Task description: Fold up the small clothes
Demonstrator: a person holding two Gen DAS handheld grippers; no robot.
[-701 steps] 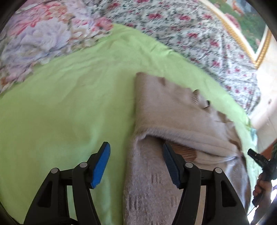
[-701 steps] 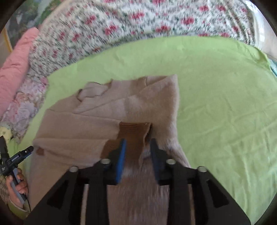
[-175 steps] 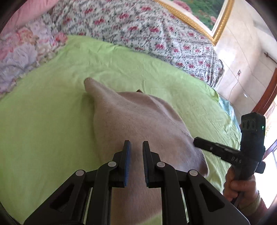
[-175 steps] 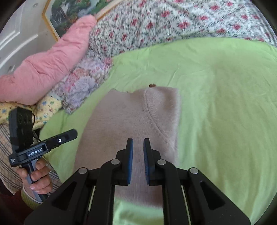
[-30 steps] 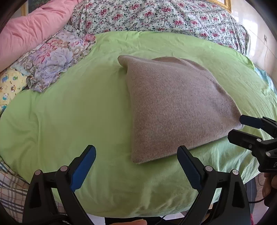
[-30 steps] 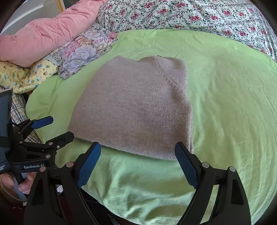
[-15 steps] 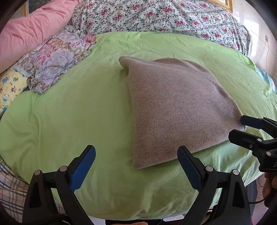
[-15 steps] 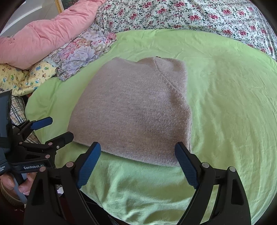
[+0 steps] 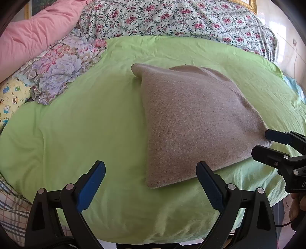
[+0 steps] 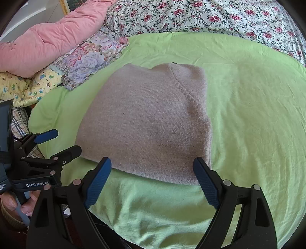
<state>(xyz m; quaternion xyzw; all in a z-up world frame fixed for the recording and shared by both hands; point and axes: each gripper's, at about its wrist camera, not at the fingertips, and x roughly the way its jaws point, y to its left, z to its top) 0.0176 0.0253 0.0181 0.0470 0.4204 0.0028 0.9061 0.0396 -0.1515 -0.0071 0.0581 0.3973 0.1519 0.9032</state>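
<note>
A beige knitted sweater (image 9: 193, 122) (image 10: 153, 124) lies folded into a compact rectangle on the green sheet (image 9: 86, 124) (image 10: 248, 115). My left gripper (image 9: 151, 182) stands wide open over the near edge of the bed, short of the sweater's front left corner, with nothing between its blue pads. My right gripper (image 10: 153, 180) is also wide open, just short of the sweater's near hem, holding nothing. Each gripper shows in the other's view: the right gripper (image 9: 275, 145) at the sweater's right corner, the left gripper (image 10: 57, 141) at its left corner.
A pink quilt (image 10: 47, 44), a floral pillow (image 9: 63, 65) and a yellow patterned cloth (image 10: 24, 86) lie at the left. A floral bedspread (image 9: 172, 17) runs along the back. A hand (image 10: 17, 205) holds the left gripper's handle. Green sheet surrounds the sweater.
Both grippers have drawn back slightly toward the near edge of the bed over the last second, staying open. The folded sweater has not moved.
</note>
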